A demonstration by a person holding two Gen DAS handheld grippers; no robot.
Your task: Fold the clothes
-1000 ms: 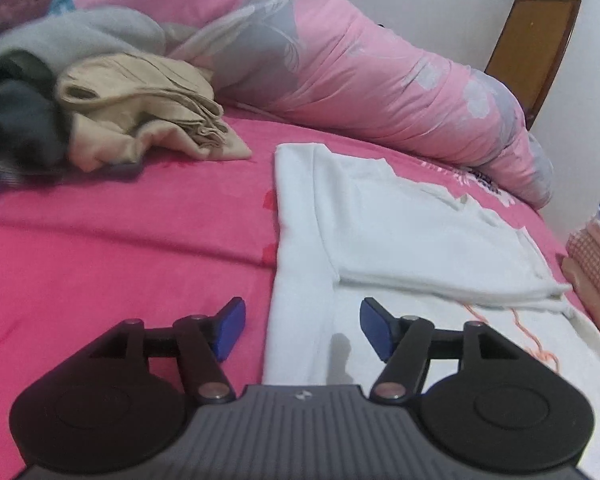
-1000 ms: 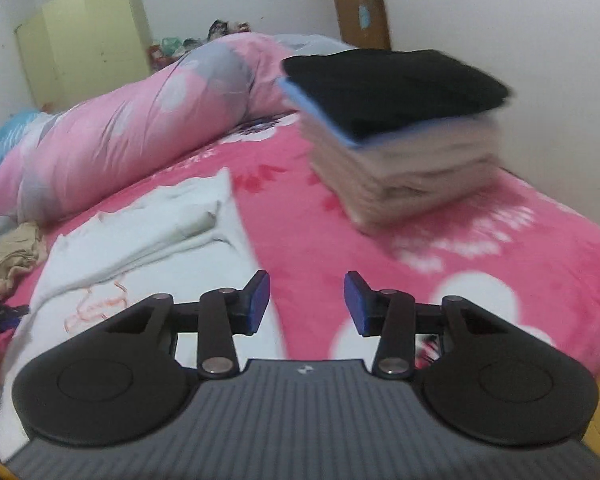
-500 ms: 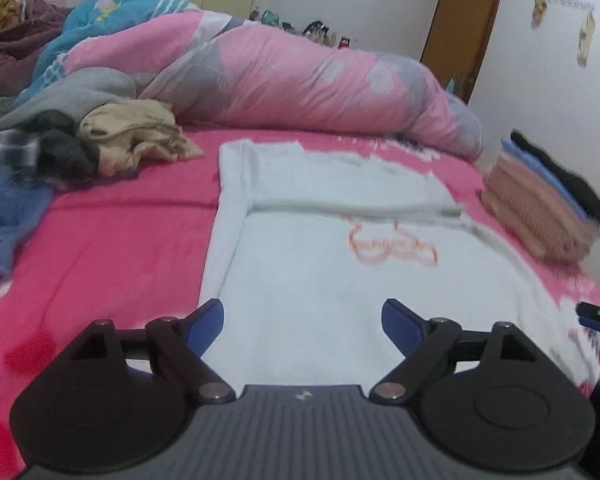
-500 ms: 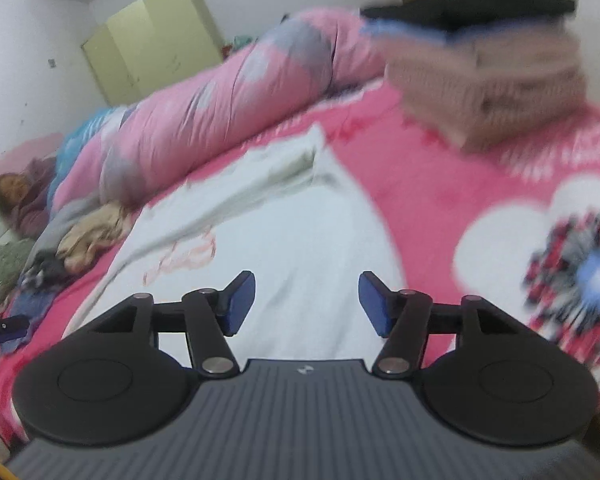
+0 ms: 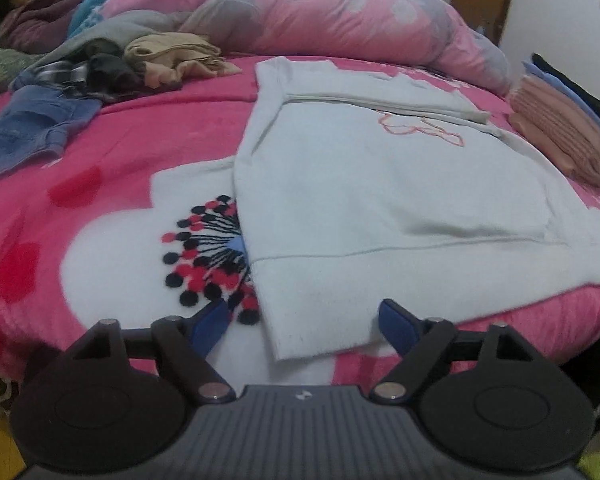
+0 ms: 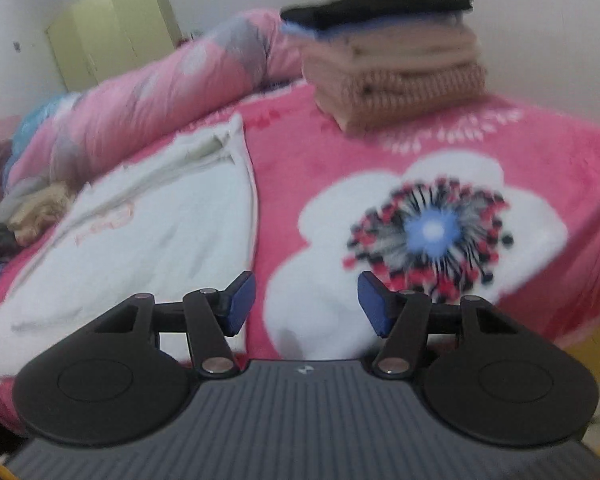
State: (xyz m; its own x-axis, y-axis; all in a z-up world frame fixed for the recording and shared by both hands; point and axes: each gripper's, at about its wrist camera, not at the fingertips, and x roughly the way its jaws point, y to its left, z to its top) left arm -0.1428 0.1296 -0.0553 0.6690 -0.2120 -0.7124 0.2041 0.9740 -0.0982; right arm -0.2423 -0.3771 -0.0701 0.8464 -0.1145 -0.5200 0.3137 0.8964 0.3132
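The left gripper (image 5: 302, 320) has been brought back to the near hem of the white sweater (image 5: 380, 184), which is spread on the bed (image 5: 112, 152); its jaws are closing, empty. The right gripper (image 6: 306, 300) is held half-open, empty, beside the right edge.

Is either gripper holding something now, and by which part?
Nothing is held. The left gripper is closing around the white top's near hem corner without pressing it; the right gripper is open over the blanket.
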